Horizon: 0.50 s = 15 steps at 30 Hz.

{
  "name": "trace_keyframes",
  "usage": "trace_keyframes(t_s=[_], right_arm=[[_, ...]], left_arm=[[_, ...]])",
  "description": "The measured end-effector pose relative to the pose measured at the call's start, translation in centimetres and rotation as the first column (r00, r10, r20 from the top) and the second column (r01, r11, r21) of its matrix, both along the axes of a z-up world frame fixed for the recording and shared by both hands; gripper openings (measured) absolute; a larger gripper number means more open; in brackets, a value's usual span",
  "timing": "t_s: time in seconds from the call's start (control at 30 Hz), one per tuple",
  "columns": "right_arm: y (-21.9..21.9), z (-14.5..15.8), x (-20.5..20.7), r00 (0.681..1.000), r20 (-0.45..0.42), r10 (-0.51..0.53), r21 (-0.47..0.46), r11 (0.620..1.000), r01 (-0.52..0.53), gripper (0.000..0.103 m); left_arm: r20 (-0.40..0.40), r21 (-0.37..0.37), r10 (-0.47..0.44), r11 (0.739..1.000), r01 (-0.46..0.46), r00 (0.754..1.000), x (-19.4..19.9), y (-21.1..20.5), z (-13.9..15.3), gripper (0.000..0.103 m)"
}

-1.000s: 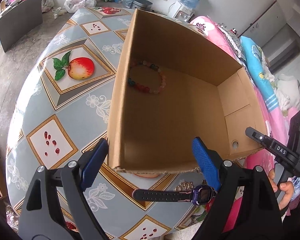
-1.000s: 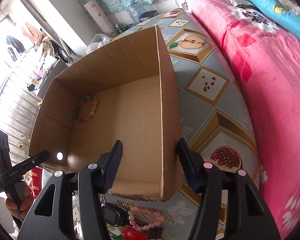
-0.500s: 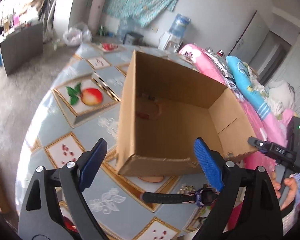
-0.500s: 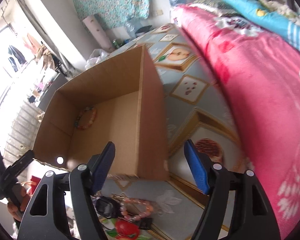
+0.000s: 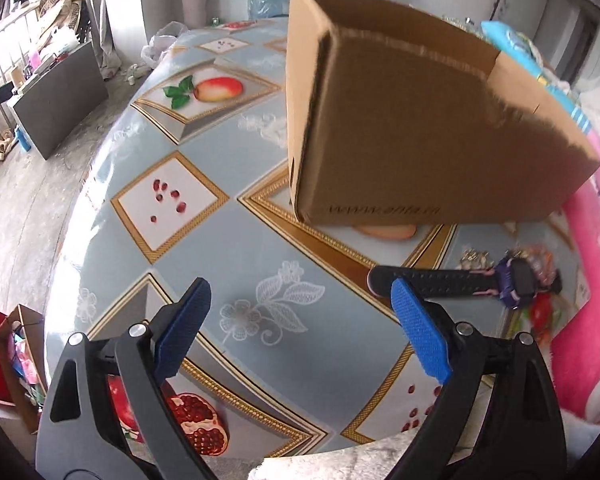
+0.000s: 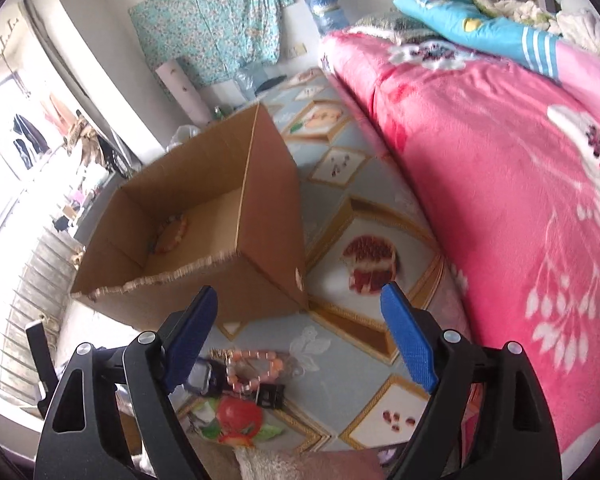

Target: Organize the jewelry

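A brown cardboard box (image 5: 420, 128) stands on the table with the fruit-print cloth (image 5: 228, 240); the left wrist view shows only its outer walls. In the right wrist view the box (image 6: 260, 216) is open-topped, with a beaded bracelet (image 6: 172, 234) on its floor. In front of the box lie a purple watch (image 5: 516, 286) with a black strap, gold trinkets (image 5: 476, 258) and a pink bead bracelet (image 6: 256, 364). My left gripper (image 5: 300, 300) is open over bare cloth, left of the watch strap. My right gripper (image 6: 300, 300) hangs above the loose jewelry; its jaws are opening with nothing between them.
A bed under a pink flowered blanket (image 6: 500, 168) runs along the table's right side. On the left the table drops to a concrete floor (image 5: 24, 208) with a grey cabinet (image 5: 60, 96). A small open carton (image 5: 16, 344) sits below the table's near-left edge.
Both grippers drew back from the box toward the table's near edge. The left view no longer looks into the box. The right jaws spread wider.
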State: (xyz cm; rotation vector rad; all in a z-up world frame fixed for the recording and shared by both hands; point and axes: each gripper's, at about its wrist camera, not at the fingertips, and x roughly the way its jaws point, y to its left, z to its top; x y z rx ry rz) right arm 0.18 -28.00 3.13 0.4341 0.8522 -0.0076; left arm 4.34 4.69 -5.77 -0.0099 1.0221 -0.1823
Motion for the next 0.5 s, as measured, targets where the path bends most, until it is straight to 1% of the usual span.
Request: trace_keyframes(t_s=[0.07,0.13,0.27,0.33,0.5], right_arm=[[0.7,-1.4,-0.5,0.999,-0.036,0.020,0.021,1.000,-0.019,0.081],[1.3,-2.3,-1.0,0.998,-0.048,0.034,0.040,0.999,-0.032,0.081],[2.7,-3.9,-1.6,0.995,-0.075,0.067,0.088,0.994,-0.060,0.080],[3.4,-4.4,-1.6,0.993,-0.083,0.088,0.093,0.992,-0.080,0.076],[4.9,-4.6,-0.8,0.988,-0.106,0.116,0.047,0.993,-0.112,0.061]], left_arm=[[-0.008,0.025,-0.002,1.000,0.003,1.000,-0.1,-0.3,-0.5,0.088],[0.001,0.049,-0.011,0.999,0.011,1.000,-0.2,-0.5,-0.6,0.088],[0.002,0.099,-0.057,0.994,0.056,0.998,-0.4,-1.3,-1.1,0.095],[0.006,0.092,-0.056,0.994,0.055,0.998,-0.4,-1.3,-1.1,0.095],[0.032,0.092,-0.073,0.993,0.070,0.997,-0.8,-1.3,-1.1,0.095]])
